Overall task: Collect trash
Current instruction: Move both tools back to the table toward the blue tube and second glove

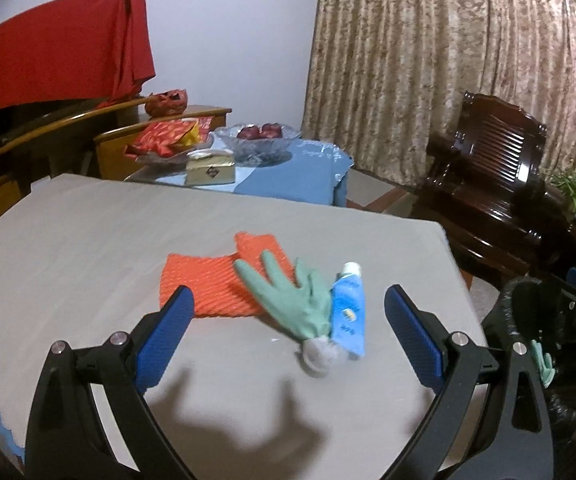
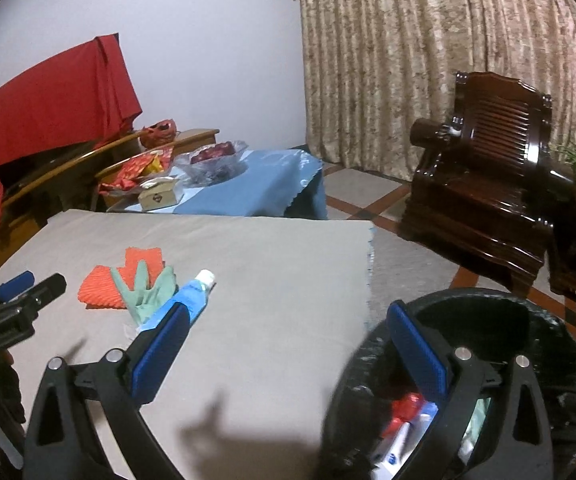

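Observation:
A green glove (image 1: 291,300) lies on the grey table (image 1: 88,232), over two orange foam nets (image 1: 208,280). A blue tube with a white cap (image 1: 347,312) lies beside the glove. My left gripper (image 1: 288,332) is open and empty, just above and before the glove's grey cuff (image 1: 319,354). My right gripper (image 2: 288,344) is open and empty at the table's right edge, its right finger over the black-lined trash bin (image 2: 547,360). The bin holds tubes and red scraps (image 2: 407,424). The glove (image 2: 148,292), nets (image 2: 100,290) and tube (image 2: 192,300) show left in the right wrist view.
A low table with a blue cloth (image 1: 288,176) stands behind, holding a glass fruit bowl (image 1: 258,138) and a box (image 1: 210,168). A dark wooden armchair (image 2: 487,184) stands to the right. A red cloth (image 1: 56,52) hangs at the back left. The bin (image 1: 527,320) stands right of the table.

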The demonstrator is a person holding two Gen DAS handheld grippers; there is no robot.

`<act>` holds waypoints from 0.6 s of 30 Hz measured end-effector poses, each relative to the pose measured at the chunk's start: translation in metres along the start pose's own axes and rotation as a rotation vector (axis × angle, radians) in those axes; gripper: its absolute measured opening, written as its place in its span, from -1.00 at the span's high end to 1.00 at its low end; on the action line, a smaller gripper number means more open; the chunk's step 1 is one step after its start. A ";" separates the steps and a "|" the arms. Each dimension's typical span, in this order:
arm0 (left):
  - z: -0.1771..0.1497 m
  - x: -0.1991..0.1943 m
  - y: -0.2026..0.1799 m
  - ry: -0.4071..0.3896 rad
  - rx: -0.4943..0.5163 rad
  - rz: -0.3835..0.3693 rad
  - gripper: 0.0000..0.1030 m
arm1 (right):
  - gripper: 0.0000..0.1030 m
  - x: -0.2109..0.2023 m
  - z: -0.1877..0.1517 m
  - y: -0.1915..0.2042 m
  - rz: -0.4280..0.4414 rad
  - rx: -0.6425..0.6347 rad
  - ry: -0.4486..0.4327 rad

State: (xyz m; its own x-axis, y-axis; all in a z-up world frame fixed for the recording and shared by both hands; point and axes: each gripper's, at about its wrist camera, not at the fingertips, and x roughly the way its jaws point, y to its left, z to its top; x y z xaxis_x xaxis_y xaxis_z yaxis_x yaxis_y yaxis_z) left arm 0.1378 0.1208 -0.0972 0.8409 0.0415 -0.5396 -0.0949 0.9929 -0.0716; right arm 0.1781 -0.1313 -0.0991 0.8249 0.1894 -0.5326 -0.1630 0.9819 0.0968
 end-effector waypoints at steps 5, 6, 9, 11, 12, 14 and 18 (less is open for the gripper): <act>-0.009 0.012 0.016 0.026 -0.015 0.021 -0.81 | -0.88 0.021 -0.003 0.018 0.014 -0.016 0.028; -0.010 0.015 0.021 0.032 -0.019 0.027 -0.81 | -0.88 0.026 -0.004 0.022 0.018 -0.020 0.036; -0.016 0.023 0.032 0.050 -0.029 0.043 -0.81 | -0.88 0.041 -0.008 0.033 0.032 -0.031 0.063; -0.018 0.027 0.038 0.058 -0.030 0.053 -0.81 | -0.88 0.050 -0.010 0.038 0.039 -0.038 0.078; -0.019 0.028 0.040 0.060 -0.029 0.057 -0.81 | -0.88 0.058 -0.011 0.044 0.045 -0.045 0.090; -0.021 0.032 0.044 0.065 -0.029 0.066 -0.81 | -0.88 0.069 -0.016 0.051 0.053 -0.059 0.112; -0.025 0.040 0.051 0.076 -0.027 0.080 -0.81 | -0.88 0.092 -0.031 0.071 0.075 -0.097 0.166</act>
State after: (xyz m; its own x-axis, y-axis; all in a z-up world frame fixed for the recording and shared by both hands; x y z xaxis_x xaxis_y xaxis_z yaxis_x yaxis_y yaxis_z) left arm 0.1530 0.1705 -0.1431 0.7872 0.1109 -0.6066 -0.1752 0.9834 -0.0476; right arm 0.2252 -0.0448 -0.1673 0.7094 0.2509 -0.6587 -0.2789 0.9582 0.0646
